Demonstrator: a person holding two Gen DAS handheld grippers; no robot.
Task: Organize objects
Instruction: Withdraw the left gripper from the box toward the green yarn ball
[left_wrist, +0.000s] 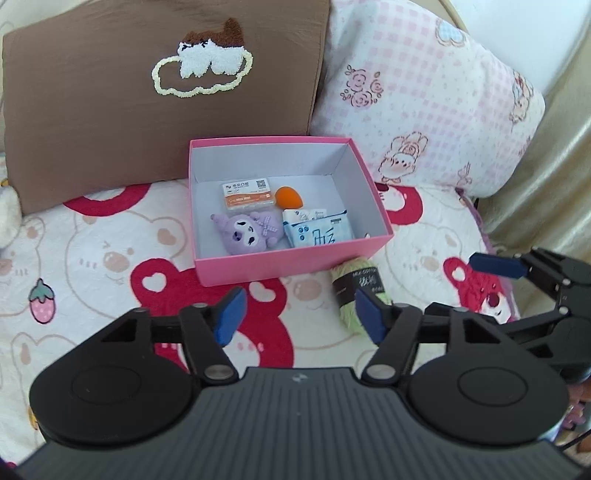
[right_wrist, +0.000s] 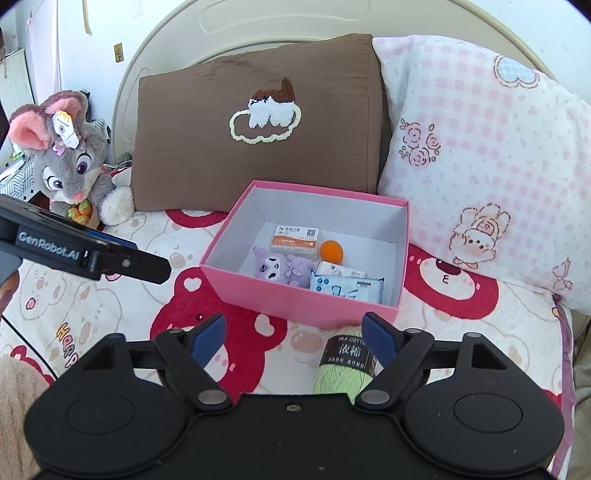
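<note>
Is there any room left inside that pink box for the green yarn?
Yes. The pink cardboard box is bare along its back wall and right side. Its front is crowded: purple plush toy, orange-labelled packet, orange sponge, blue tissue pack. The green yarn skein lies outside.

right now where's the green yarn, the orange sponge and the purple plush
green yarn (right_wrist: 338, 376): right wrist view, on the strands below its black label
orange sponge (right_wrist: 331, 251): right wrist view, its rounded middle
purple plush (left_wrist: 243, 232): left wrist view, its face

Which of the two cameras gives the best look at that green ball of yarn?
The right wrist view: the green yarn lies close, its dark label readable. In the left wrist view the yarn is smaller, blurrier and partly hidden behind a blue pad.
</note>
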